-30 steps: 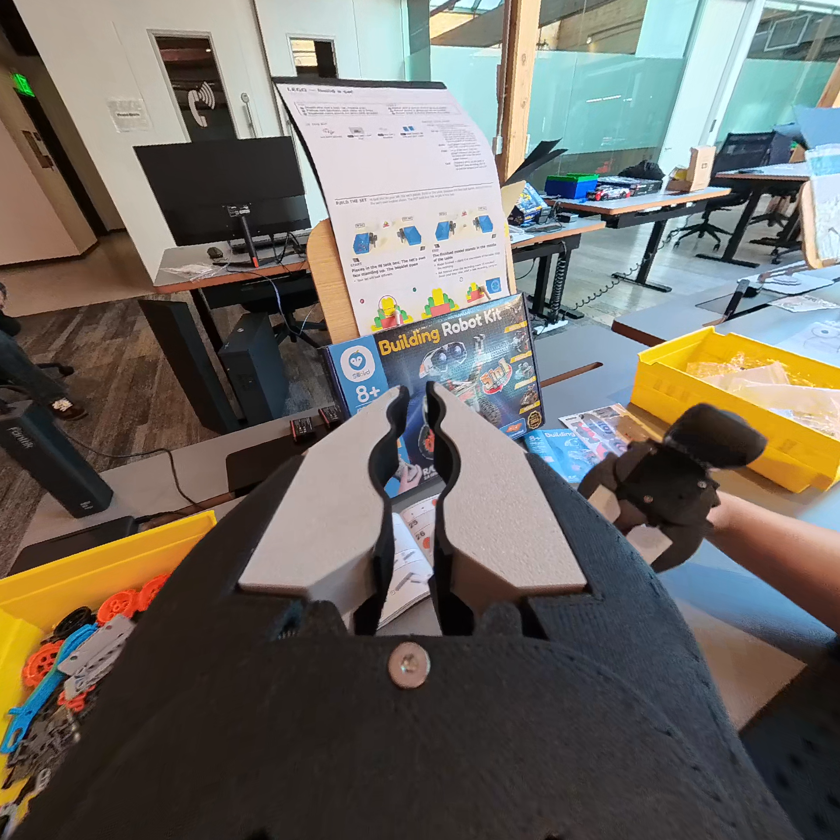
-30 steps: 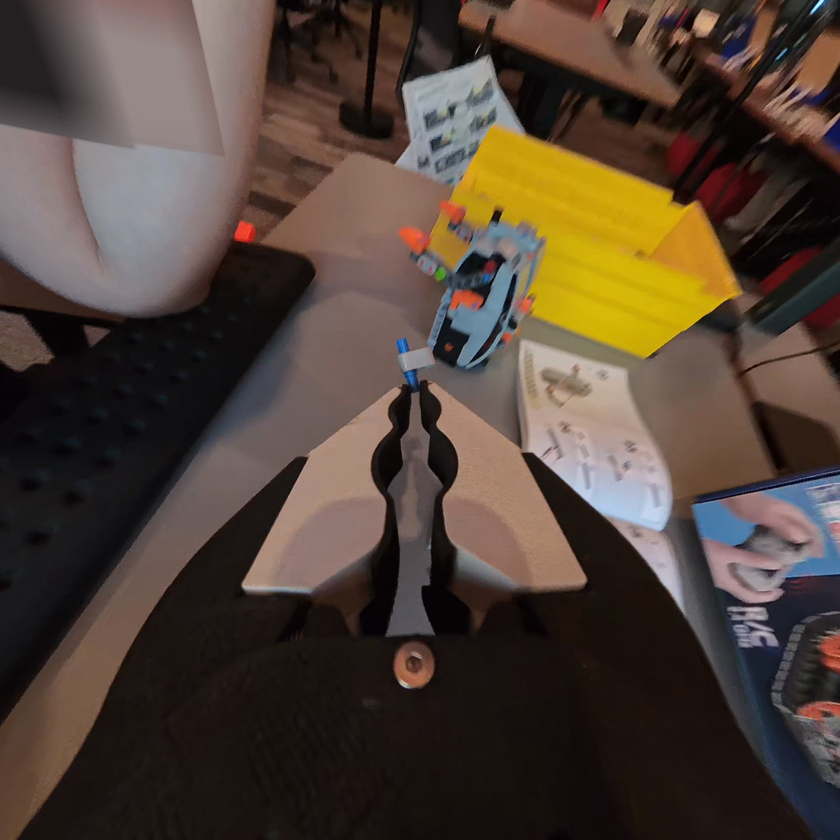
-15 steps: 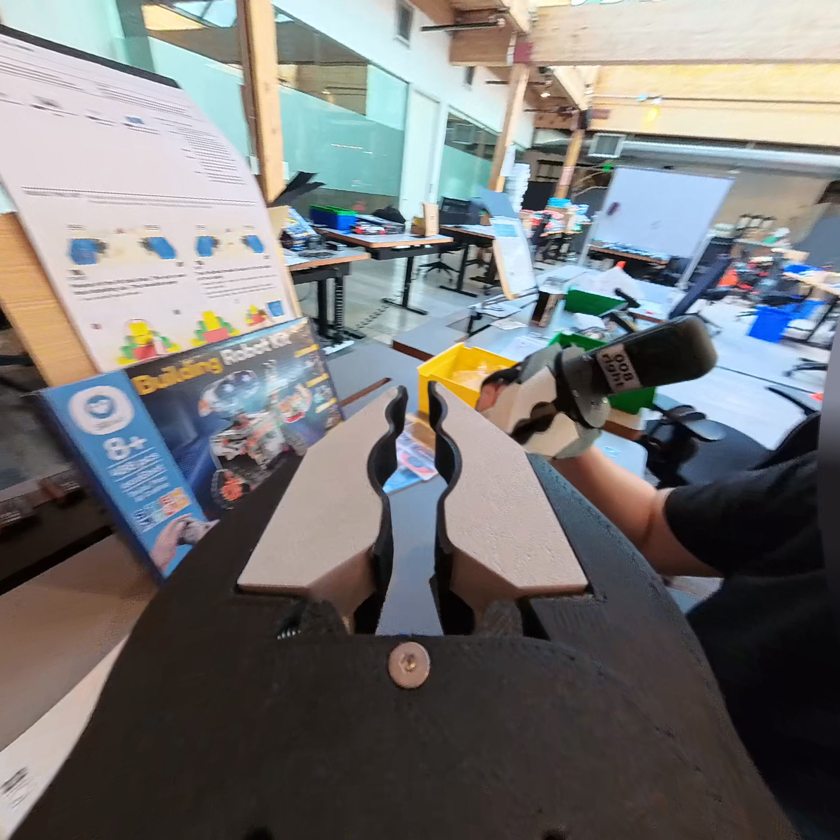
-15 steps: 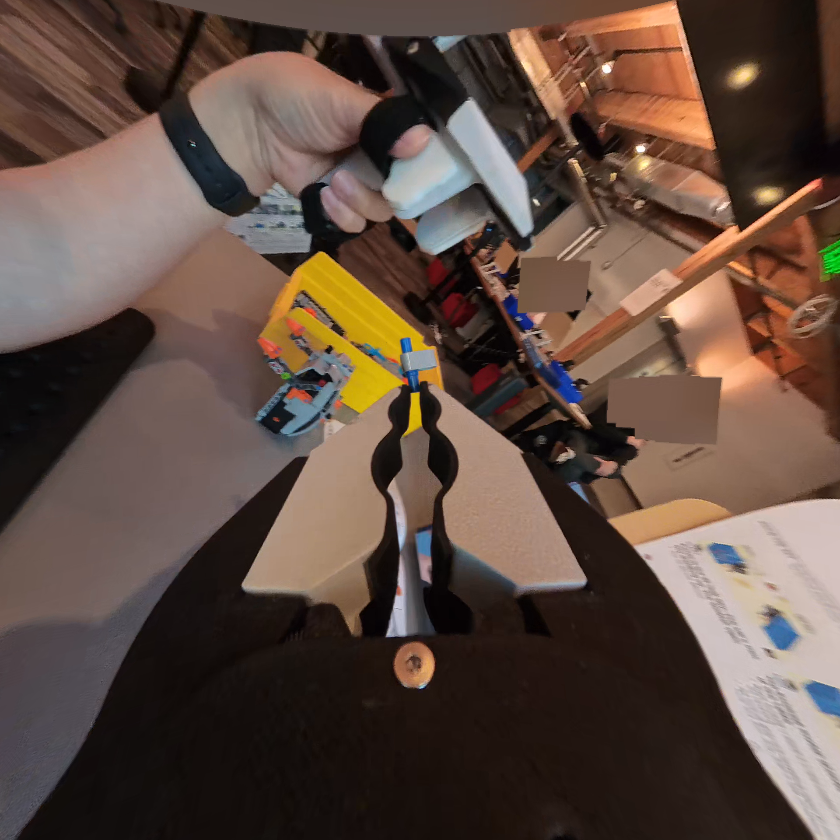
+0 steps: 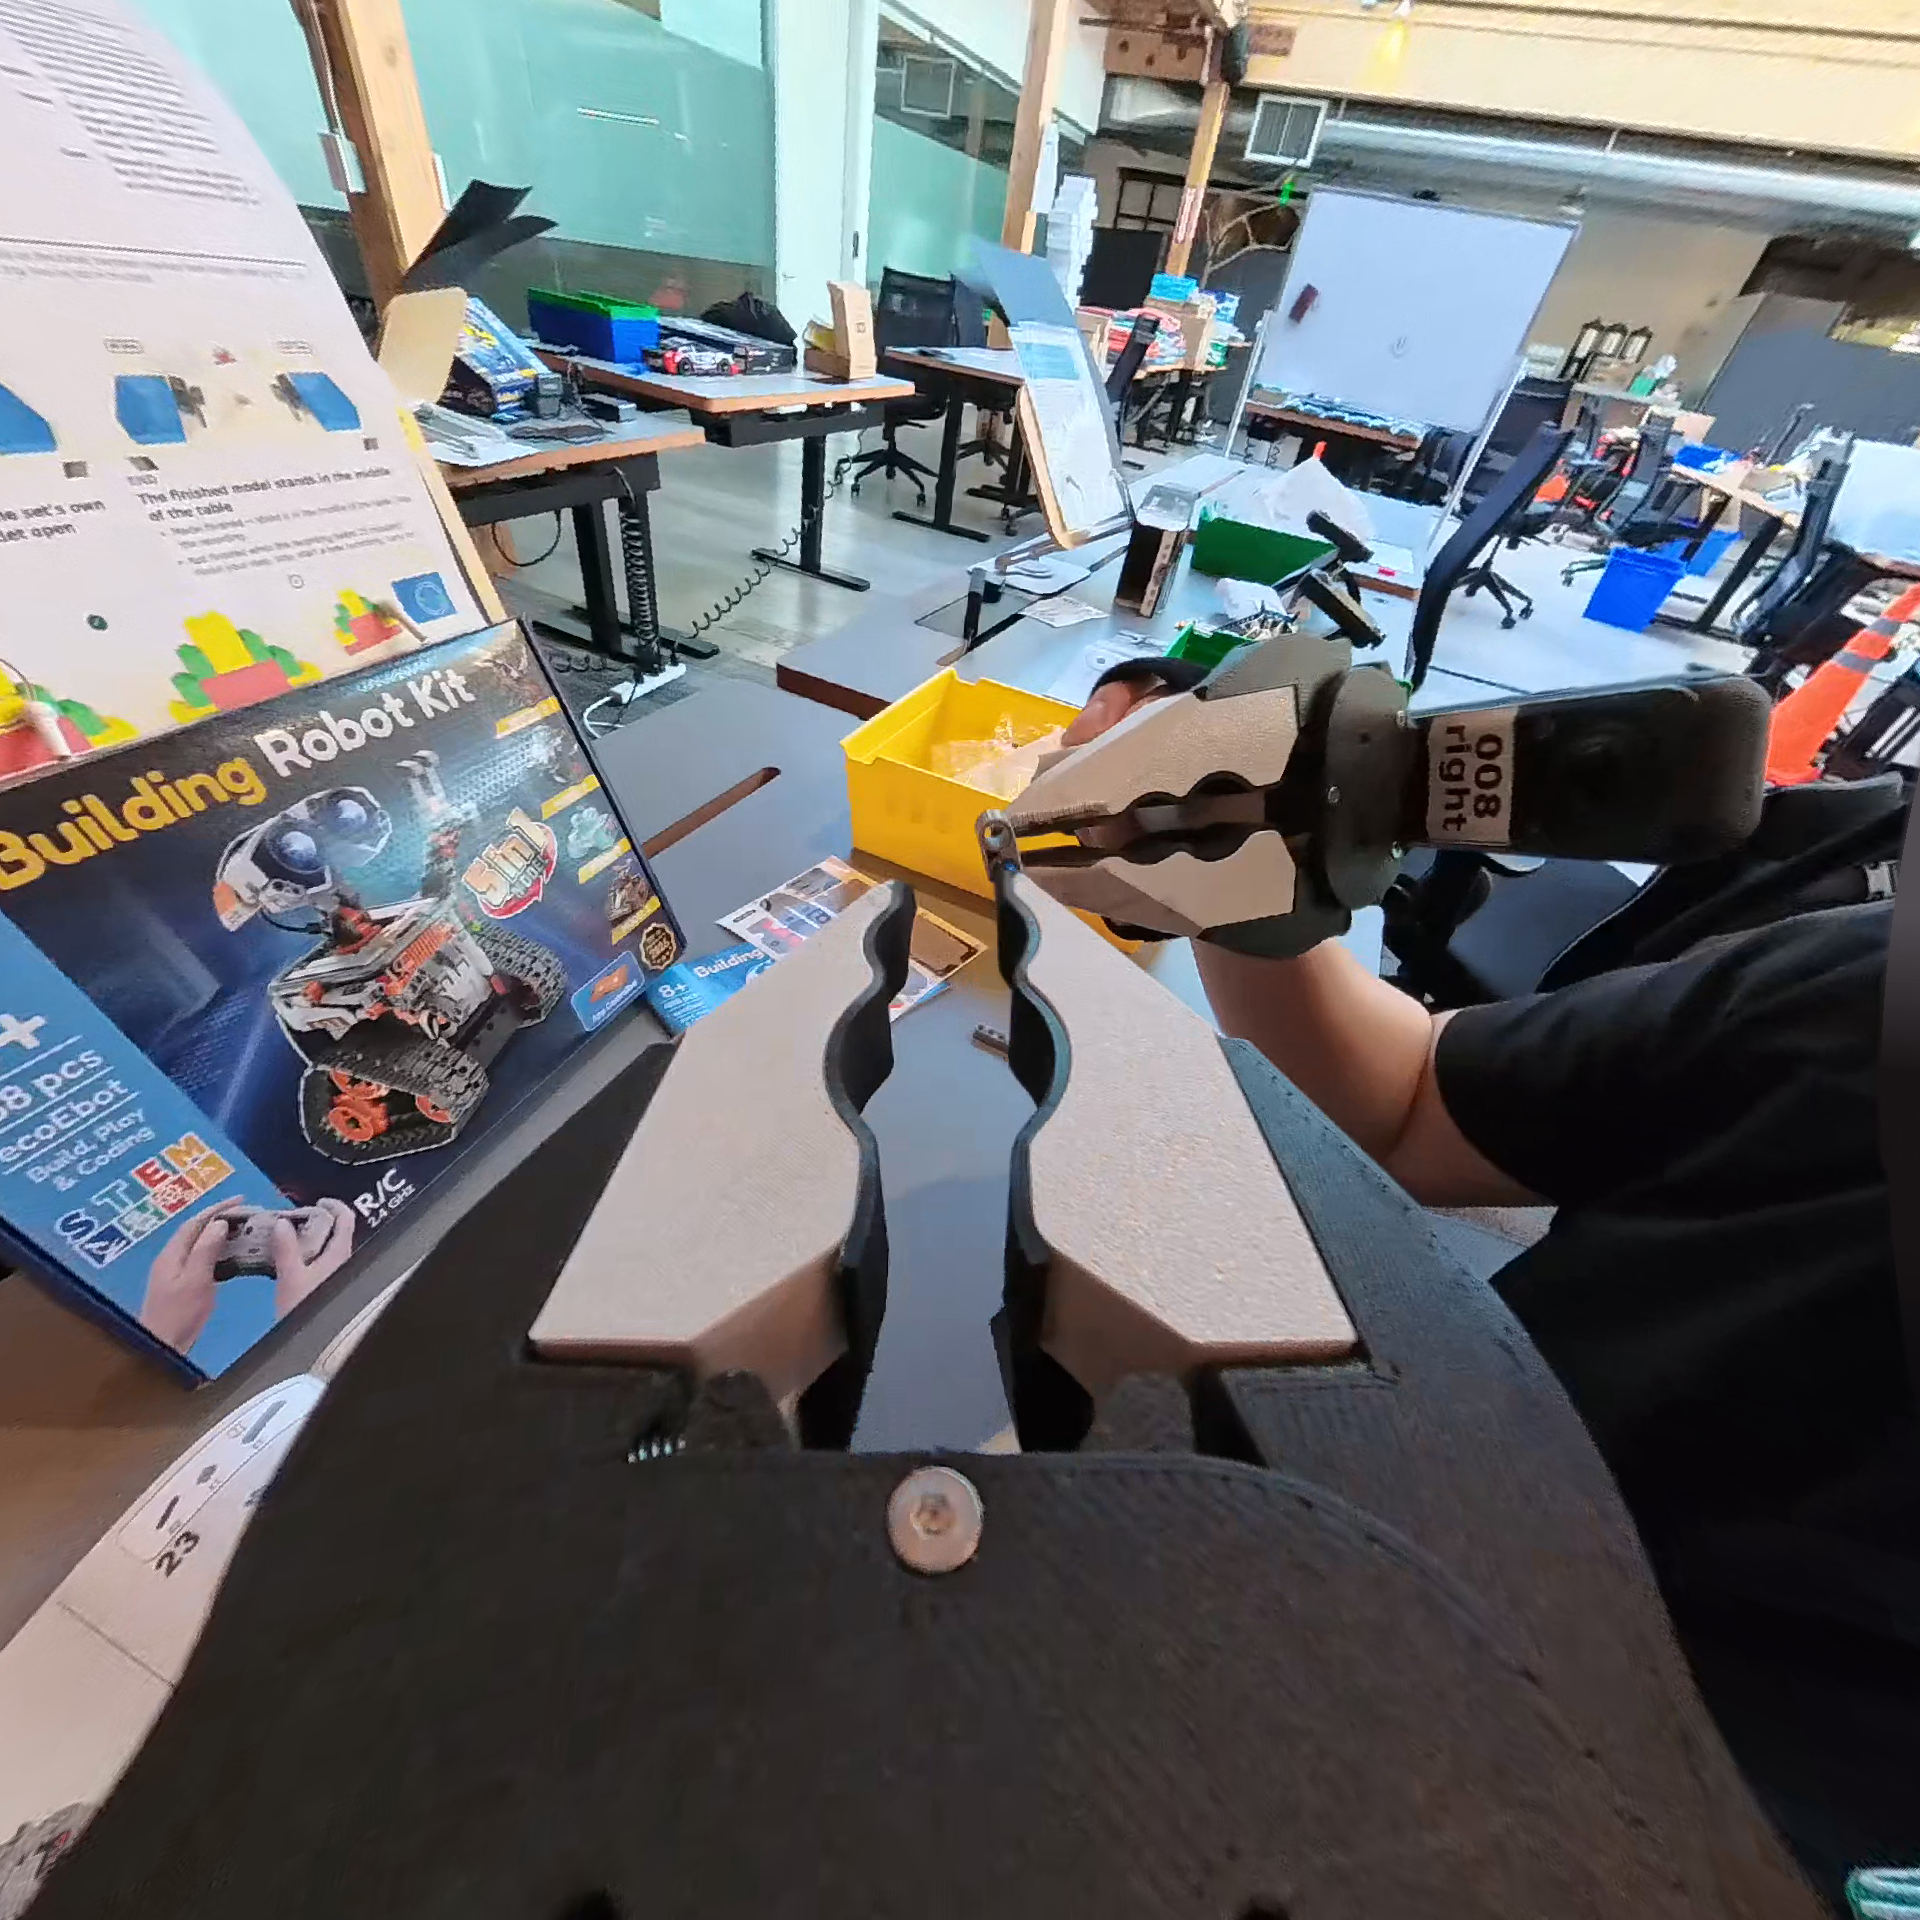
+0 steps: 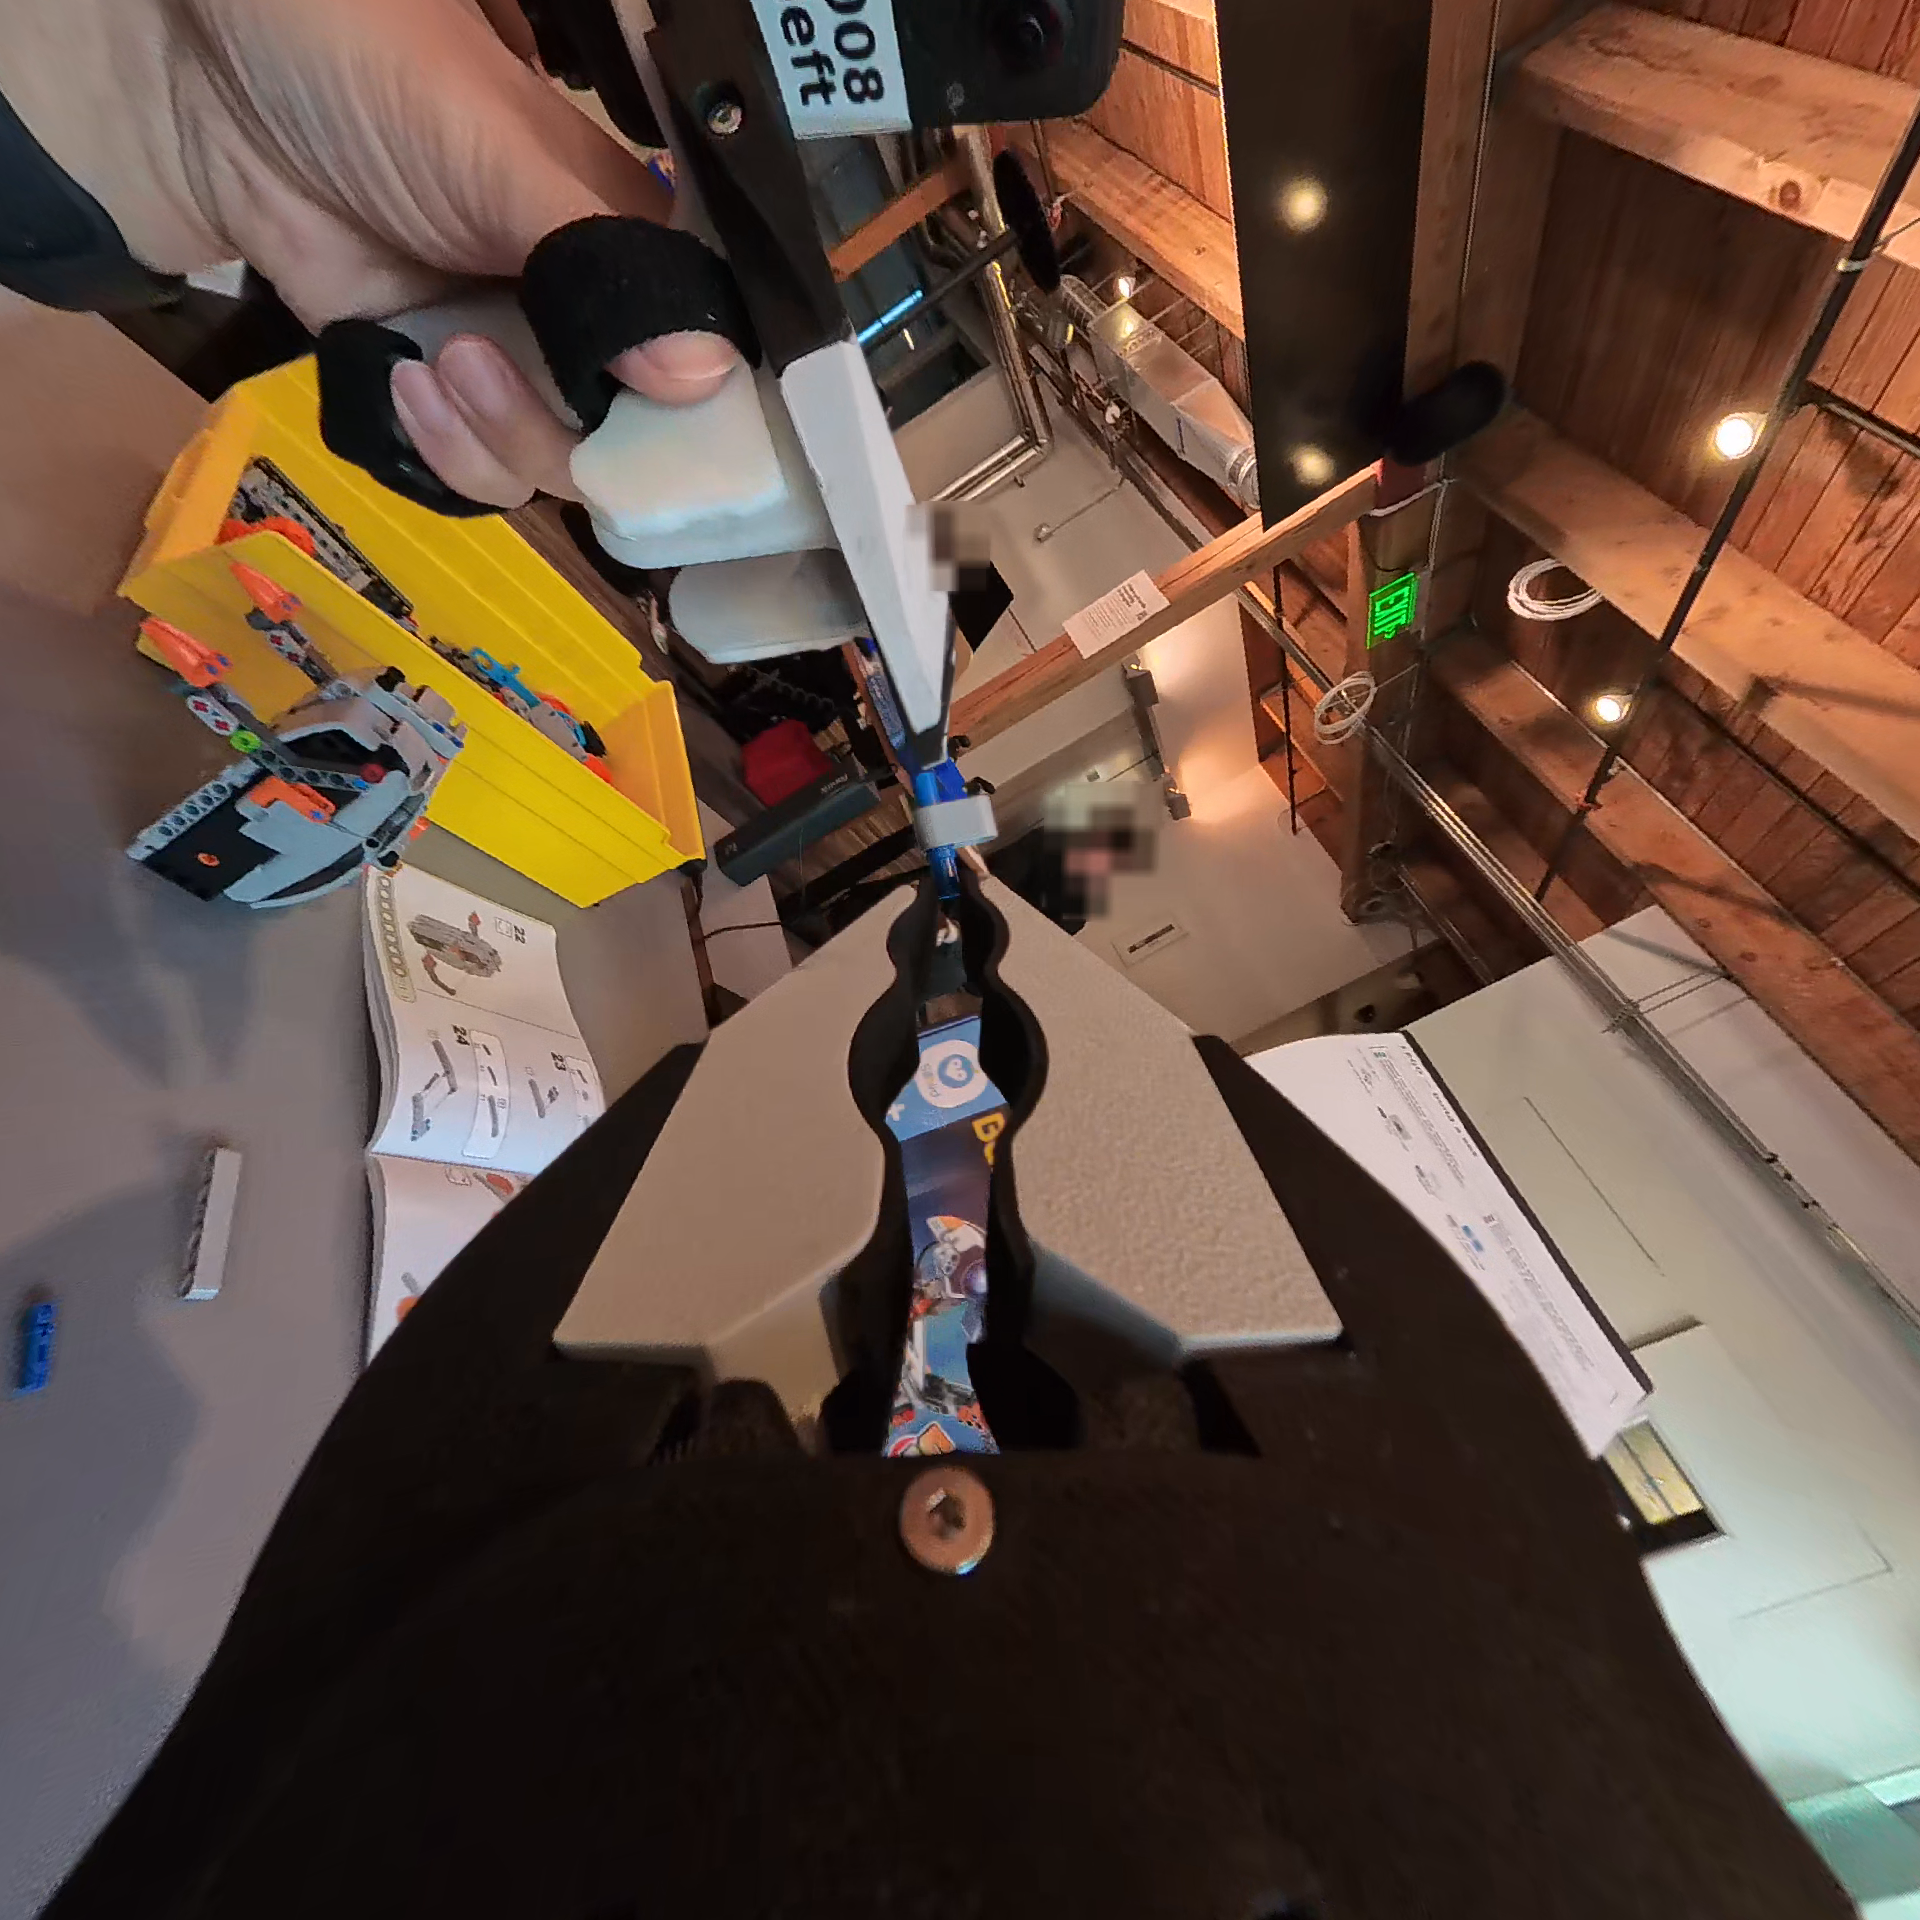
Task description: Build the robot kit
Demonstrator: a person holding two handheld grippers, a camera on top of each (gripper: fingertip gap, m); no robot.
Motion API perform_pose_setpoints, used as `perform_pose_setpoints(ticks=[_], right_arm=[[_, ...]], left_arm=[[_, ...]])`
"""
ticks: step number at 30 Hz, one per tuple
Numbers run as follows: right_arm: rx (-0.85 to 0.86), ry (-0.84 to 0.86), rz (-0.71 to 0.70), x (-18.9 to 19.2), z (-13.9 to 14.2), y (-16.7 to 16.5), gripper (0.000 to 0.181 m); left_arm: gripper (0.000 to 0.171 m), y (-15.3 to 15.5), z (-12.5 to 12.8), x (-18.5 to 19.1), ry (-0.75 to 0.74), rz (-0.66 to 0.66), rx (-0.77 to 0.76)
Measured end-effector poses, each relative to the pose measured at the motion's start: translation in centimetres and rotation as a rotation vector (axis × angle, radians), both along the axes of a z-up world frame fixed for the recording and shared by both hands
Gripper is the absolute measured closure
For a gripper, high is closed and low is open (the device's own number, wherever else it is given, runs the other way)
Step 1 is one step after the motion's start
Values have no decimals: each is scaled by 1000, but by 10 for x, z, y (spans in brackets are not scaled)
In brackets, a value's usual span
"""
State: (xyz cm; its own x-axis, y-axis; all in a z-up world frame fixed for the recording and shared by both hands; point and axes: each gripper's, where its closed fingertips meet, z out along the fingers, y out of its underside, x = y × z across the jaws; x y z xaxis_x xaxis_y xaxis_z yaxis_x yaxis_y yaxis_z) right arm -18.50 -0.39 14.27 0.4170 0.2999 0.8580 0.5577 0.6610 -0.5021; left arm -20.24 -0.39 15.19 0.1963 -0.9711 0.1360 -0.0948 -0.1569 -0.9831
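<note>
- Left wrist view showed the left claw (image 5: 951,904) partly open, a clear gap between its tips and nothing gripped in it.
- Its right-hand tip sat just under a small grey piece with a blue pin (image 5: 994,834). From this angle, whether it actually touched was hard to call.
- That piece was up in the air, pinched at the very tips of the right claw (image 5: 1006,831), which was closed down on it.
- The right wrist view backed that up: the right claw was nearly shut on the pin's lower end, with the grey piece (image 6: 953,821) just past its tips.
- There the left claw (image 6: 928,727) came in edge-on from above and met the top of the pin.
- Judgement call: a grip that shallow looked easy to twist loose, so steady squeeze and a straight line-up between the two claws seemed the smart way to handle it.
- Below, on the table (image 6: 125,1039), were a half-built model (image 6: 291,790), an open booklet (image 6: 468,1039), a yellow bin (image 6: 582,790), a loose grey beam (image 6: 208,1226) and a stray blue bit (image 6: 34,1345).
- The kit box (image 5: 312,935) stood off to the left.
</note>
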Motion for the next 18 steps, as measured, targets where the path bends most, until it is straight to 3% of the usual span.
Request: perform_pose_setpoints(ticks=[7,18], right_arm=[[72,-21,-46,1,3,0,178],[120,-56,-74,-3,1,-2,178]], left_arm=[[140,-9,-6,7,30,-66,36],[162,-4,-9,19,15,-106,16]])
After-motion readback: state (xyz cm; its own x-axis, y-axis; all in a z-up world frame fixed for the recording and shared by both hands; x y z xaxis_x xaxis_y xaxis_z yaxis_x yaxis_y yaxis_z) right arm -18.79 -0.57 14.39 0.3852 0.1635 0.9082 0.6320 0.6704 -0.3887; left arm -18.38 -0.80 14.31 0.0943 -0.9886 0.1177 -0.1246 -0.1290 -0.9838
